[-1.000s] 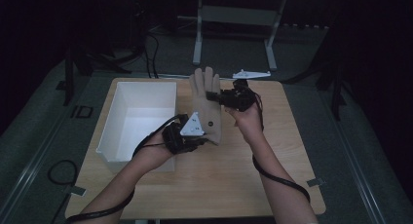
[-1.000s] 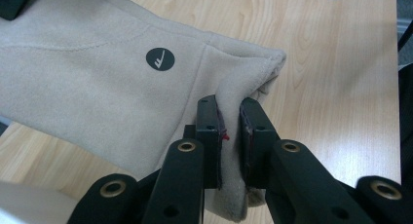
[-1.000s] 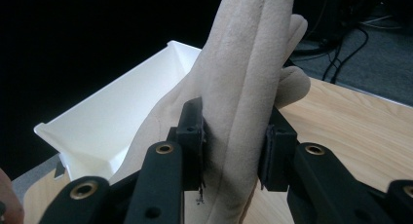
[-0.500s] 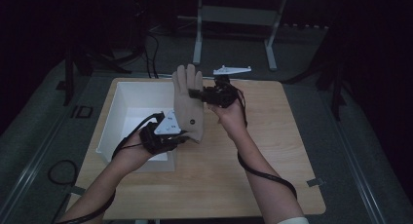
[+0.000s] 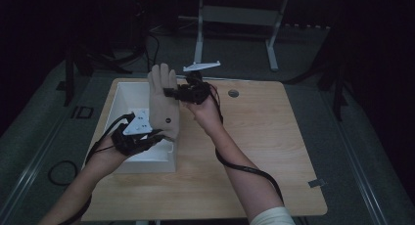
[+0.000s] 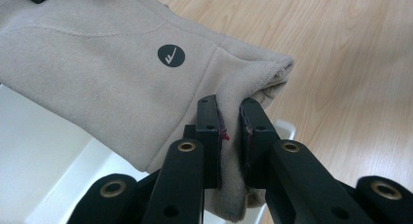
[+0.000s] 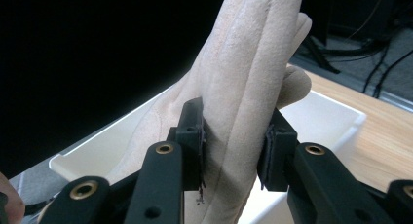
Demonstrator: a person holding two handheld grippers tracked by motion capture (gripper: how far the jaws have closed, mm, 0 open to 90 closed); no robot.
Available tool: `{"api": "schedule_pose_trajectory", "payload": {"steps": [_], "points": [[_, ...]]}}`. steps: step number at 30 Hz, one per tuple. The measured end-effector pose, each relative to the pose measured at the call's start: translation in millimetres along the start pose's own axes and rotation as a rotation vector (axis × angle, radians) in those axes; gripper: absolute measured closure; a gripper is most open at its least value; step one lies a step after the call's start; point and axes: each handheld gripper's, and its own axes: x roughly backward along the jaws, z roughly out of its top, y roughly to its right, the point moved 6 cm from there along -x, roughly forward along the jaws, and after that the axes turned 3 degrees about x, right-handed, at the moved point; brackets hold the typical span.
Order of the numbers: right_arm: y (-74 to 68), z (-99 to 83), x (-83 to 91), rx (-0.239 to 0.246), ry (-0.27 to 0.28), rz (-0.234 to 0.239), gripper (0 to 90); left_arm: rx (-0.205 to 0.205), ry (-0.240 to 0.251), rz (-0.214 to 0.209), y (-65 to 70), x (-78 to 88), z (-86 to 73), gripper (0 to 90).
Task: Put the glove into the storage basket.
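Beige glove [image 5: 163, 100] hangs stretched over the white bin [image 5: 128, 95], between my grippers: my left gripper [image 6: 229, 131] pinches its cuff, my right gripper [image 7: 236, 146] clamps across its fingers, above the wooden table [image 5: 274, 137].

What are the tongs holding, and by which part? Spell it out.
One beige glove: the left tongs pinch its cuff edge, the right tongs clamp across its fingers, above the white bin.
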Motion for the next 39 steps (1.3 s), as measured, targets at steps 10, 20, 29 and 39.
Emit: {"api": "schedule_pose_trajectory", "payload": {"steps": [10,20,29,39], "points": [[-13.7,-2.6,-46.1,-0.010,-0.043,0.031,67.8,0.065,-0.034,0.035,-14.8,9.5,-34.2,81.6],[-18.5,-17.9,-75.9,-0.012,-0.100,0.033,67.9,0.137,-0.091,0.074,-14.2,1.9,-55.0,81.5],[-13.8,-35.5,-88.7,-0.002,-0.164,-0.002,67.9,0.149,-0.106,0.132,-4.0,-21.6,-69.7,81.3],[-6.2,-42.1,-102.1,-0.013,-0.230,-0.010,67.6,0.163,-0.128,0.138,-7.8,-32.4,-77.3,80.8]]}}
